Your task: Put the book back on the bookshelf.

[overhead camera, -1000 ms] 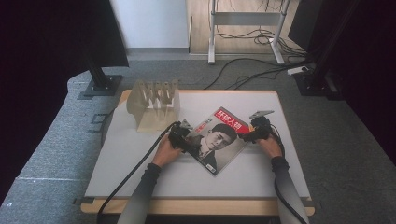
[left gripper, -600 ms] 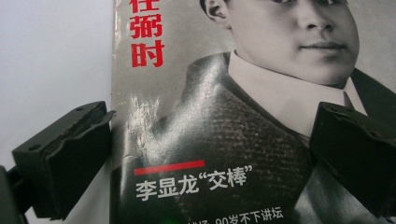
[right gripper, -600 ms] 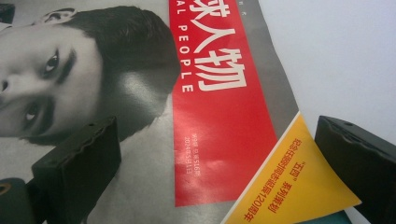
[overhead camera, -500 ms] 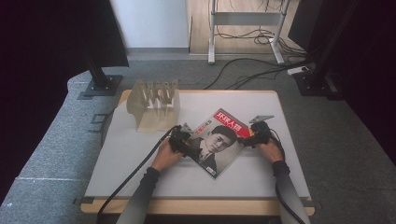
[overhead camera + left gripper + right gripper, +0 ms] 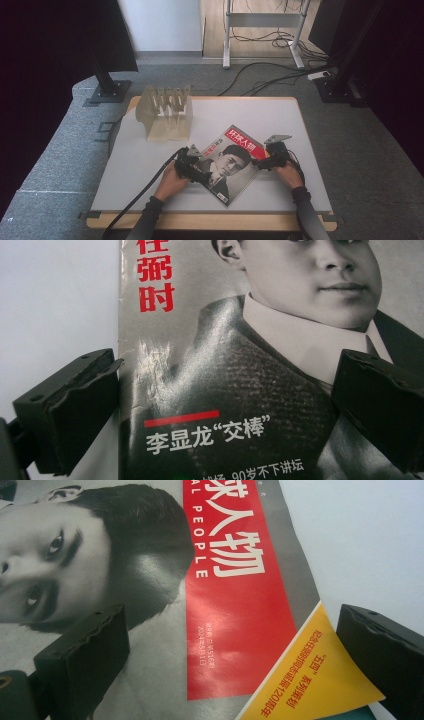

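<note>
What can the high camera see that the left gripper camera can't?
The high view alone shows the wooden rack, the whole table, the floor cables, both hands and the right hand-held gripper. The left gripper view alone shows small white print under a red bar and creases in the cover. Both show the magazine and the left hand-held gripper, open over it.

Two black handheld grippers are seen: the left gripper [image 5: 194, 169] with a black cable trailing from it, the right gripper [image 5: 264, 160] topped by a grey three-cornered plate. Ridged black jaw pads are shown. Dark sleeves are worn.
</note>
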Demonstrator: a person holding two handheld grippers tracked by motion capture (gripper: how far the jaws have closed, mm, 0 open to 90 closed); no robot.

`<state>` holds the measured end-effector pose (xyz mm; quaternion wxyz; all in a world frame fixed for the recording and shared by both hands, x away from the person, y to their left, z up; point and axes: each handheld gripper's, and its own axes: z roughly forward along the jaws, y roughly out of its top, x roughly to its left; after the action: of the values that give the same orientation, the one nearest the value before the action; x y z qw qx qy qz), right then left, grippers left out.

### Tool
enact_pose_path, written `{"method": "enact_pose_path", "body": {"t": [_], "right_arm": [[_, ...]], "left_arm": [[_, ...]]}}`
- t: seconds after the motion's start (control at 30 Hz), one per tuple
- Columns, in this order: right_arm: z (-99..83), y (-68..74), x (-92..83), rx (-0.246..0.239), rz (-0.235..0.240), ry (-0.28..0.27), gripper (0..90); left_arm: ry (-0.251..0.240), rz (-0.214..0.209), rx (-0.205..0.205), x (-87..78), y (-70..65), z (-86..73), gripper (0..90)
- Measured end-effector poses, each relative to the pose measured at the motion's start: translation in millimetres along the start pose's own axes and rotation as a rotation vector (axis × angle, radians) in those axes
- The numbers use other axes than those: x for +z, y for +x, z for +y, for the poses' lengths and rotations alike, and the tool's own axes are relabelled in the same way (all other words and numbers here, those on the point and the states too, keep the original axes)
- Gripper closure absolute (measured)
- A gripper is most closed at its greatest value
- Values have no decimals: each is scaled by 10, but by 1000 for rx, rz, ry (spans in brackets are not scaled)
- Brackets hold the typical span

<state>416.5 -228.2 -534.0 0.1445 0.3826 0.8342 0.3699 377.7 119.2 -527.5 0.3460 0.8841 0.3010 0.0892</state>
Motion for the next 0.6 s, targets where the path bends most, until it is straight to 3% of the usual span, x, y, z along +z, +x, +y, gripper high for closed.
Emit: {"method": "enact_pose_path", "body": {"t": [0.2, 0.27, 0.33, 0.47, 0.6], "right_arm": [[-60, 140, -68, -35, -10, -11, 17], [-77, 144, -109, -33, -33, -3, 9], [-112, 146, -199, -45, -89, 0, 5], [-231, 126, -387, -12, -125, -6, 8], [-333, 160, -445, -5, -125, 12, 9]], "left_arm": [[-2, 1, 1, -66, -96, -83, 0], [0, 2, 2, -74, -102, -90, 0], [-3, 5, -2, -78, -114, -98, 0], [-2, 9, -4, -84, -131, -105, 0], [-2, 13, -7, -96, -169, -121, 0]]}}
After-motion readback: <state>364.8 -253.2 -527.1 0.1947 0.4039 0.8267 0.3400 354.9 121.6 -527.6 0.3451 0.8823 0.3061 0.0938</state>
